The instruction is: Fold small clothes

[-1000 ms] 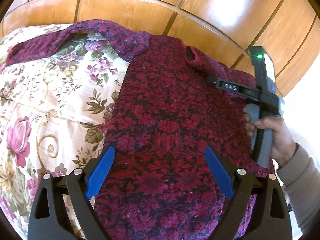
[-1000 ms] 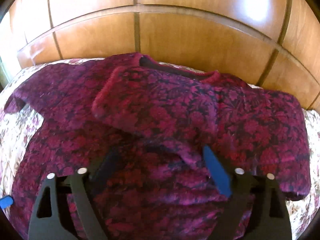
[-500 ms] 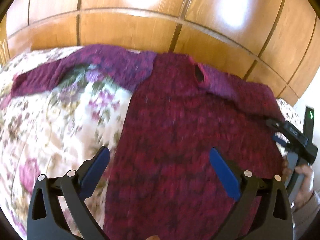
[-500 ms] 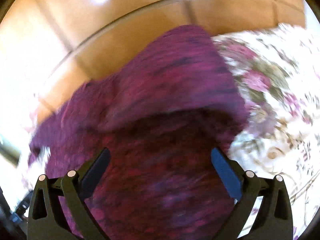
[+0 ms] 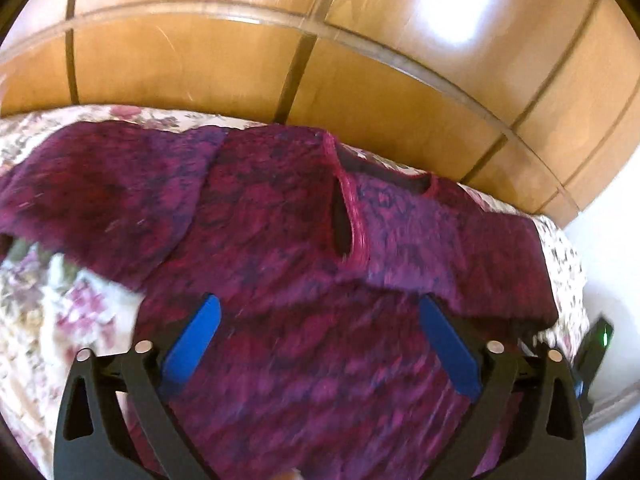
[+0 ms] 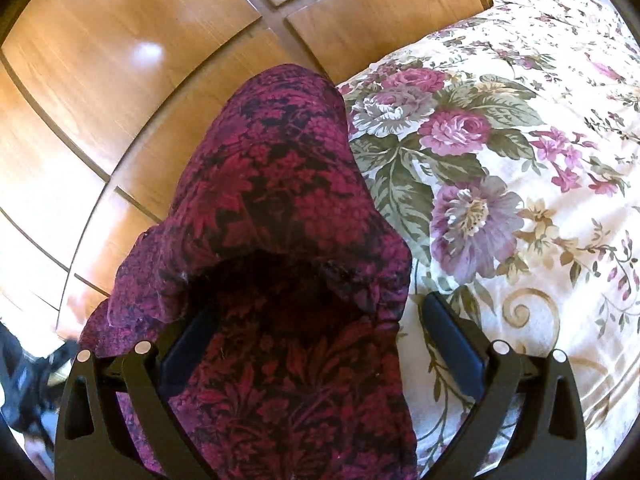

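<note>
A magenta and dark red floral sweater (image 5: 280,240) lies spread on a flowered bedspread (image 5: 52,312), neck opening (image 5: 344,220) toward the wooden panels. One sleeve (image 5: 100,200) stretches left; the right side is folded over the body. My left gripper (image 5: 318,304) hovers over the lower body, its blue pads wide apart and closing, pressing on nothing. In the right wrist view a folded part of the sweater (image 6: 280,200) runs between the fingers of my right gripper (image 6: 316,308), which stands open with its pads clear of the cloth. The right gripper's body (image 5: 598,344) shows at the bed's right edge.
Glossy wooden panels (image 5: 360,80) rise behind the bed. The bedspread (image 6: 500,180) spreads out to the right of the sweater. A white wall or floor (image 5: 612,240) lies past the bed's right edge. A dark blurred object (image 6: 28,380) sits at the lower left.
The left view has drawn back, showing the whole neck and both shoulders. The right gripper has dropped to the lower right edge. The right view has rolled and swung from the sweater's body to its folded edge.
</note>
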